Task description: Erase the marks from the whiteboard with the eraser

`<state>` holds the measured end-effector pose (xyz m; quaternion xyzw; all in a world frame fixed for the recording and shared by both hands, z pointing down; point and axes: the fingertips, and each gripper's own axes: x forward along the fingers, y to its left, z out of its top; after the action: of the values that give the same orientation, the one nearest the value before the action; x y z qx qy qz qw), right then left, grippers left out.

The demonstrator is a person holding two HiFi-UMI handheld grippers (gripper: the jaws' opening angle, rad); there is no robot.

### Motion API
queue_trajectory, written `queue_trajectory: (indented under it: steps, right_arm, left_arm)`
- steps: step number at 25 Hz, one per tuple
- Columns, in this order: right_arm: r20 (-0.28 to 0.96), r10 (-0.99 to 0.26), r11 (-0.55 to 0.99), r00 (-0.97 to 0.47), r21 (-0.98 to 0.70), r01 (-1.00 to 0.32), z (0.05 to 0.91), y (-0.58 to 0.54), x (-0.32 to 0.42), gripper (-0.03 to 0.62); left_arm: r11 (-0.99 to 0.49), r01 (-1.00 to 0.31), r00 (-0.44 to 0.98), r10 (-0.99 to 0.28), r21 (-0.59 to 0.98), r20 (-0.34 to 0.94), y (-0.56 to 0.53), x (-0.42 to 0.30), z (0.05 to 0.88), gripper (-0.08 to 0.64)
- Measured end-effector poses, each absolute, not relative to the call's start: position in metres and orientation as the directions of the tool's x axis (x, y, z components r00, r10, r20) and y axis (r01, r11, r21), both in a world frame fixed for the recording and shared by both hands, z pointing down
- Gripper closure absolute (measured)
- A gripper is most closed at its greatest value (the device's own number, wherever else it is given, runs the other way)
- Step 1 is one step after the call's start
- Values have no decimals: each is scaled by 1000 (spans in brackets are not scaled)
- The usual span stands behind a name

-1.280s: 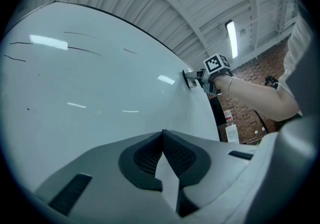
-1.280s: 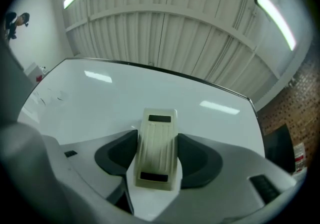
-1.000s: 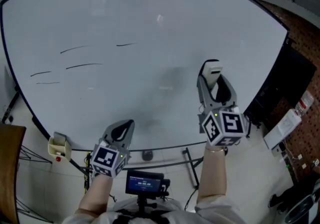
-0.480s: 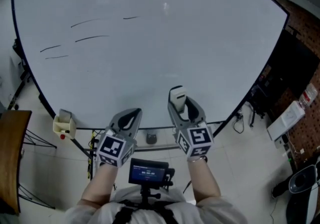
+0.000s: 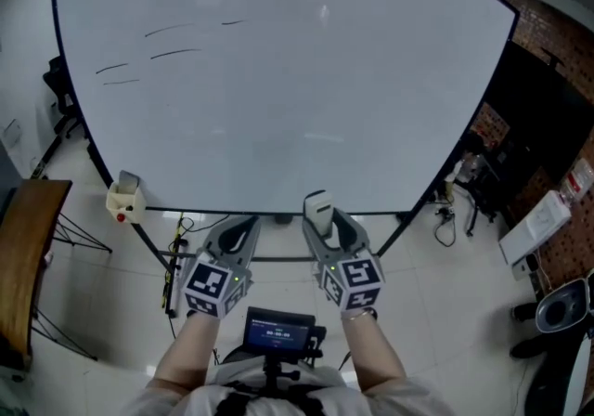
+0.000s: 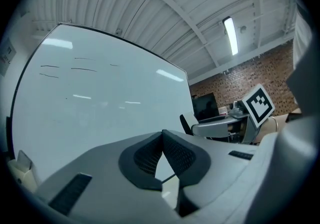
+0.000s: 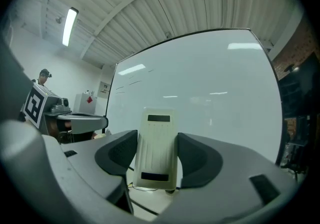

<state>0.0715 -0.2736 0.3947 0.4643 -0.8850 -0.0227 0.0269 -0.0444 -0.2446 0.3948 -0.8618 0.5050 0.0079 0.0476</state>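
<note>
Right now we see eraser (image 7: 157, 150) clamped upright between right gripper (image 5: 320, 222) jaws, before whiteboard (image 5: 306, 98) lower edge, well apart from marks (image 5: 153, 54) upper left; left gripper (image 6: 162, 138) jaws pressed together, empty

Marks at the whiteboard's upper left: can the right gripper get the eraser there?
Probably yes: nothing stands between the right gripper, shut on the eraser, and the marks, though it sits low before the whiteboard.
</note>
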Motion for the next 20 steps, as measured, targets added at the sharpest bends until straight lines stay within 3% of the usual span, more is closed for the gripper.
queue_trajectory:
  steps: [20]
  right_arm:
    - [89,-751,657,-655,-5,-754,444,-146,122,330]
  left_arm:
    - [-407,-913,408,-912,-40,-38,-120,11,425,552]
